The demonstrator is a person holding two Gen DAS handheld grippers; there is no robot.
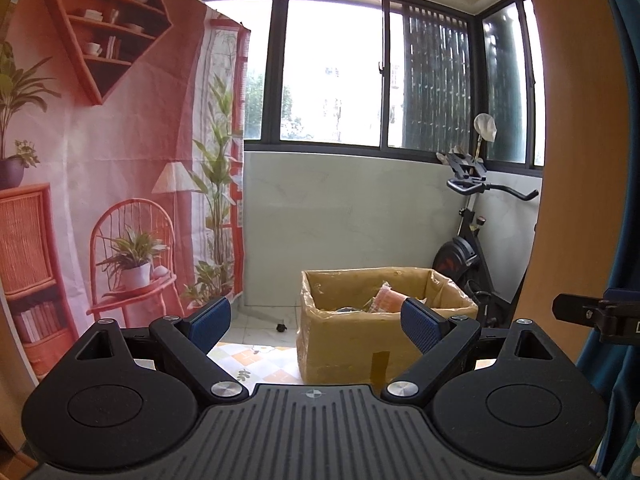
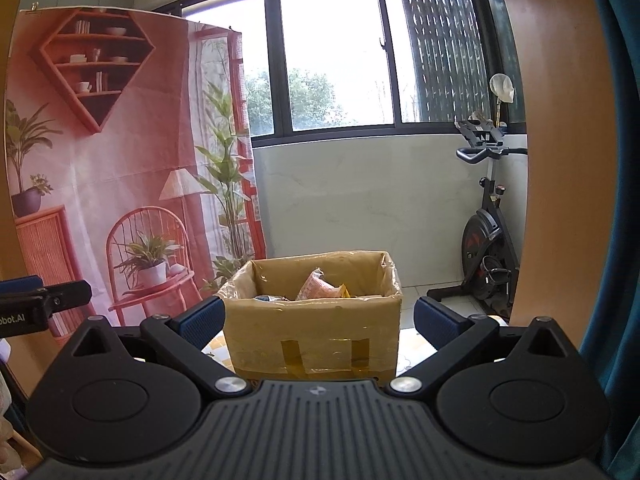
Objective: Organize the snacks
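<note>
An open cardboard box [image 2: 312, 332] lined with clear plastic stands on a patterned tabletop [image 1: 260, 360], straight ahead in the right wrist view. The same cardboard box [image 1: 340, 344] sits right of centre in the left wrist view. Snack packets [image 2: 320, 286] lie inside it, an orange-and-white one uppermost; the snack packets [image 1: 384, 298] show over the rim from the left too. My left gripper [image 1: 316, 322] is open and empty, short of the box. My right gripper [image 2: 318, 322] is open and empty, its fingers either side of the box's near face without touching it.
A pink printed backdrop [image 1: 100, 160] hangs at the left. An exercise bike [image 2: 486, 248] stands at the right under the windows. A curved wooden panel [image 2: 560, 160] and blue curtain [image 2: 624, 240] close off the right side. The other gripper's tip [image 1: 592, 314] shows at the right edge.
</note>
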